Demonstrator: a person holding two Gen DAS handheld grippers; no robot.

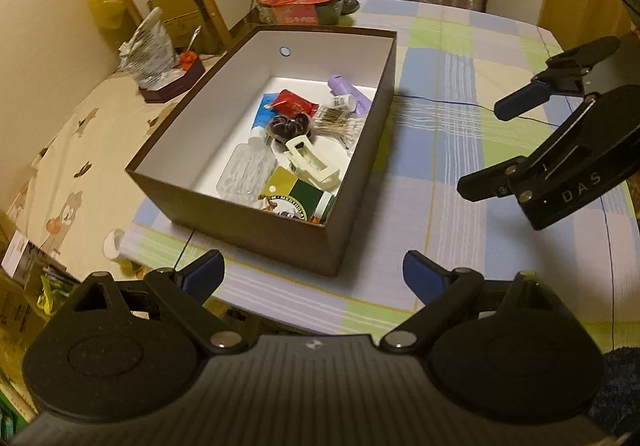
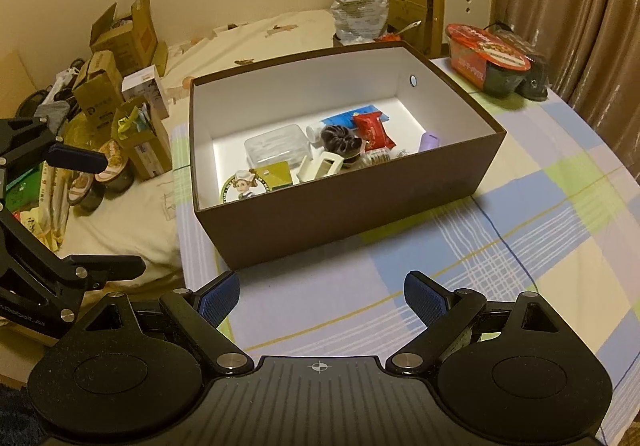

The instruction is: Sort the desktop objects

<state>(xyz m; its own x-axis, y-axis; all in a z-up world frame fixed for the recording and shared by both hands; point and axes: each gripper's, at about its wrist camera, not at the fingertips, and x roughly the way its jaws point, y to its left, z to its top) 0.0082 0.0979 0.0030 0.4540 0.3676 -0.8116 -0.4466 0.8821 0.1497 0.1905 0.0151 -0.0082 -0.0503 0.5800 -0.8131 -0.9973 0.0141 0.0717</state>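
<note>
A brown box (image 1: 256,234) with a white inside stands on the plaid tablecloth (image 1: 440,213). In it lie a cream hair claw (image 1: 312,161), a dark scrunchie (image 1: 290,124), a red packet (image 1: 294,103), a purple tube (image 1: 350,91) and a clear case (image 1: 248,173). My left gripper (image 1: 314,272) is open and empty just short of the box's near corner. My right gripper (image 1: 492,145) hovers open to the right of the box. In the right wrist view the box (image 2: 340,213) lies ahead of the open right gripper (image 2: 322,292), with the left gripper (image 2: 104,213) at the far left.
An instant noodle bowl (image 1: 304,3) stands behind the box. A foil bag (image 1: 150,45) sits on a small tray to the left. Cardboard boxes (image 2: 120,37) and clutter crowd the cream cloth beyond the table's left edge. Curtains hang at the back.
</note>
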